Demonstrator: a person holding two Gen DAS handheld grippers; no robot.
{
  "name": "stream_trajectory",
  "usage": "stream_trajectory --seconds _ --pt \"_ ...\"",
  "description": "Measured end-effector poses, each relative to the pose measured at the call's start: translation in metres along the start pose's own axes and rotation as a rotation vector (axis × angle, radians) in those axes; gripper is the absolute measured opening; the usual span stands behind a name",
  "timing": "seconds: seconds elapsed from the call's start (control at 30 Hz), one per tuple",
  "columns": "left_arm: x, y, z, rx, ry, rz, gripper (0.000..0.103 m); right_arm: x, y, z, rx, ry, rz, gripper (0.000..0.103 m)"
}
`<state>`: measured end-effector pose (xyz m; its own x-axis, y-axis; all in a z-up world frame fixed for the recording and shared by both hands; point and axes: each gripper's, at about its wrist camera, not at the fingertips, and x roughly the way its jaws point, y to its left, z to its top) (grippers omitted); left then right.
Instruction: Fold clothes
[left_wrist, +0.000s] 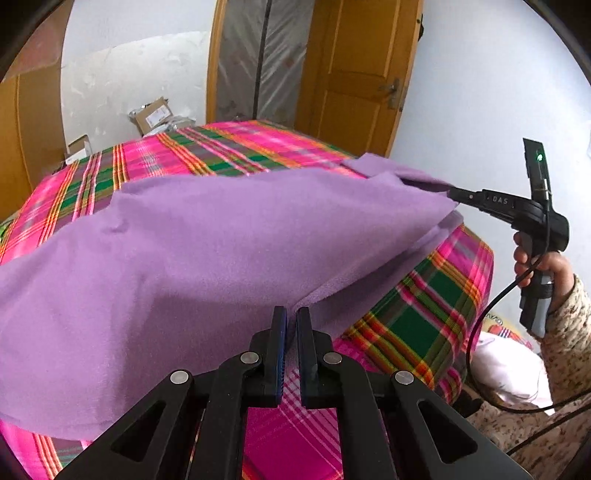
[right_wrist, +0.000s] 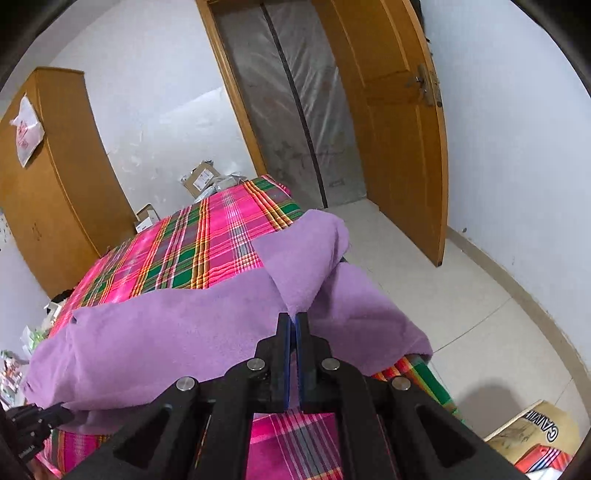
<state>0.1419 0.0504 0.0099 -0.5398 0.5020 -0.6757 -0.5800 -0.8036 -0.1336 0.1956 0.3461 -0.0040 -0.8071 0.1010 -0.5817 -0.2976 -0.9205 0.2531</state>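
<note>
Each handheld gripper (left_wrist: 291, 317) is matte black, its two fingers lined with blue ribbed pads (left_wrist: 282, 354) and hinged on round silver pivots. Triangular cut-outs lighten the arms. The right gripper (left_wrist: 452, 192) has a pistol-style handle with a grey lower section, white lettering on its barrel, a green indicator light and a trailing black cable (left_wrist: 480, 321). The person's sleeve (left_wrist: 569, 332) is beige with a brown speckled pattern.

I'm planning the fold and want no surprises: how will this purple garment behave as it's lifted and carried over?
Probably floppy: the purple garment sags between the left claw and right claw, which pinch its edge. It looks fleecy, so likely grippy, not slippery. It seems light, since thin pinches hold it above the plaid bedspread.
</note>
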Motion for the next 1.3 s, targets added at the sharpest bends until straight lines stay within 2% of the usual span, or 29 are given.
stream_trajectory --seconds 0.2,0.33,0.5,0.63,0.7,0.73,0.8,0.87,1.03,1.17,1.27,1.3 --pt "0.012 0.005 -0.004 -0.017 0.041 0.002 0.005 0.017 -0.007 -0.015 0.008 0.076 -0.017 0.003" --pt "0.014 0.005 -0.003 -0.015 0.057 0.002 0.006 0.019 -0.006 -0.020 -0.028 0.088 -0.039 0.003" --pt "0.009 0.009 0.002 -0.045 0.078 -0.053 0.006 0.010 -0.010 -0.018 -0.060 0.095 -0.054 0.006" --pt "0.000 0.014 0.010 -0.096 0.049 -0.135 0.007 0.004 -0.012 -0.012 -0.090 0.076 -0.059 0.008" --pt "0.001 0.012 0.017 -0.093 0.034 -0.136 0.010 0.004 -0.009 -0.006 -0.119 0.065 -0.061 0.010" --pt "0.002 0.012 0.020 -0.091 0.028 -0.135 0.010 0.007 -0.006 -0.002 -0.139 0.065 -0.061 0.013" --pt "0.008 0.011 0.027 -0.087 0.029 -0.121 0.010 0.013 0.002 0.005 -0.184 0.066 -0.059 0.029" --pt "0.016 0.011 0.032 -0.094 0.036 -0.118 0.010 0.023 0.014 0.011 -0.243 0.070 -0.053 0.033" --pt "0.039 0.010 0.040 -0.126 0.081 -0.130 0.010 0.056 0.039 0.026 -0.382 0.101 -0.066 0.036" --pt "0.046 0.009 0.039 -0.126 0.098 -0.132 0.010 0.085 0.054 0.030 -0.486 0.145 -0.142 0.037" --pt "0.050 0.010 0.040 -0.135 0.105 -0.130 0.010 0.096 0.056 0.036 -0.503 0.147 -0.177 0.036" --pt "0.051 0.010 0.039 -0.136 0.107 -0.130 0.010 0.098 0.054 0.038 -0.490 0.146 -0.174 0.032"
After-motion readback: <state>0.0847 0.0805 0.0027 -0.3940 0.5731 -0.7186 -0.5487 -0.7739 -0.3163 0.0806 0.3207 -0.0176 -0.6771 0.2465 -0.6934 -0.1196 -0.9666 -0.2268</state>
